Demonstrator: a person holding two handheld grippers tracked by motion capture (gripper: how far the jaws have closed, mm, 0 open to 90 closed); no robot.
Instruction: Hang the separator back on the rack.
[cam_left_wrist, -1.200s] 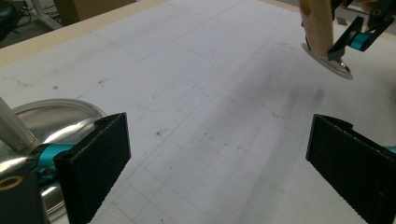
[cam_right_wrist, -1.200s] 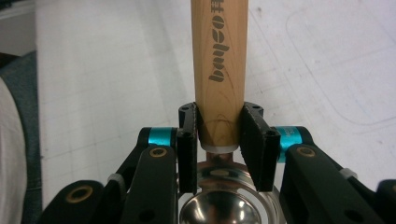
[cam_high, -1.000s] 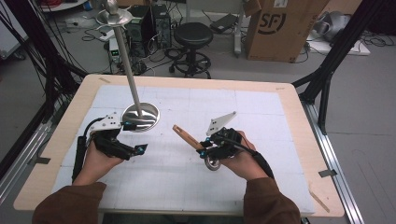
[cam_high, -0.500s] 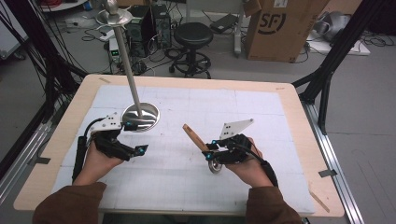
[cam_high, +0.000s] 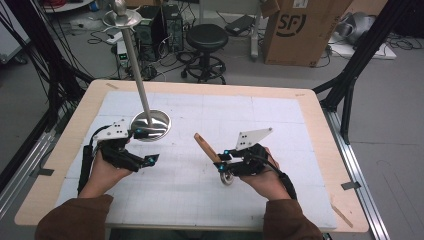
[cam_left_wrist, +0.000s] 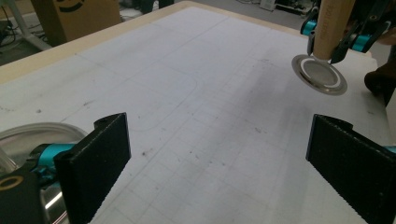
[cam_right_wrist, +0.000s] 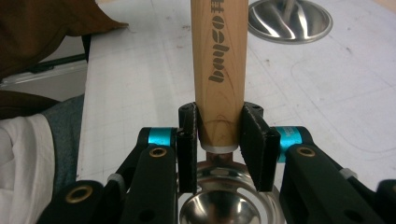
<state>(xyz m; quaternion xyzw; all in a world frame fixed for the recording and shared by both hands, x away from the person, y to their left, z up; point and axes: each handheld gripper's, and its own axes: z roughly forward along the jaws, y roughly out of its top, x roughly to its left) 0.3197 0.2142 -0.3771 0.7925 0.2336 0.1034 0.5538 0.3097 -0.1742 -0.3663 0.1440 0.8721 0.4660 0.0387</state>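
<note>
Wooden-handled tool: small round steel cup on a pale wooden handle (cam_high: 209, 150); held above the desk mat, right of centre, handle slanting up and away toward the far left, cup (cam_high: 228, 179) low by the hand.
Right gripper (cam_high: 231, 162): black, teal-trimmed; jaws clamped narrow on the handle's lower end, just above the cup; its own view shows the pads pressed on both sides of the wood (cam_right_wrist: 219, 70), printed lettering running up it.
Left gripper (cam_high: 145, 147): jaws wide, nothing between them; upper one beside the rim of the steel base, lower one over bare mat.
Steel stand: round, shiny, dished base (cam_high: 150, 124) on the mat's left half, thin pole (cam_high: 137, 75) leaning up to a small dish and knob at the top.
Desk: light wooden top (cam_high: 320, 130) with rounded corners, covered by a white gridded mat (cam_high: 280, 120), scuffed and marked with faint grey smudges.
Person: brown sleeves (cam_high: 75, 217), forearms entering from the near edge.
Room: grey floor, black round stool (cam_high: 206, 37), brown cardboard box with printed letters (cam_high: 295, 30), tangled cables and black equipment at the back, black frame struts at both sides.
</note>
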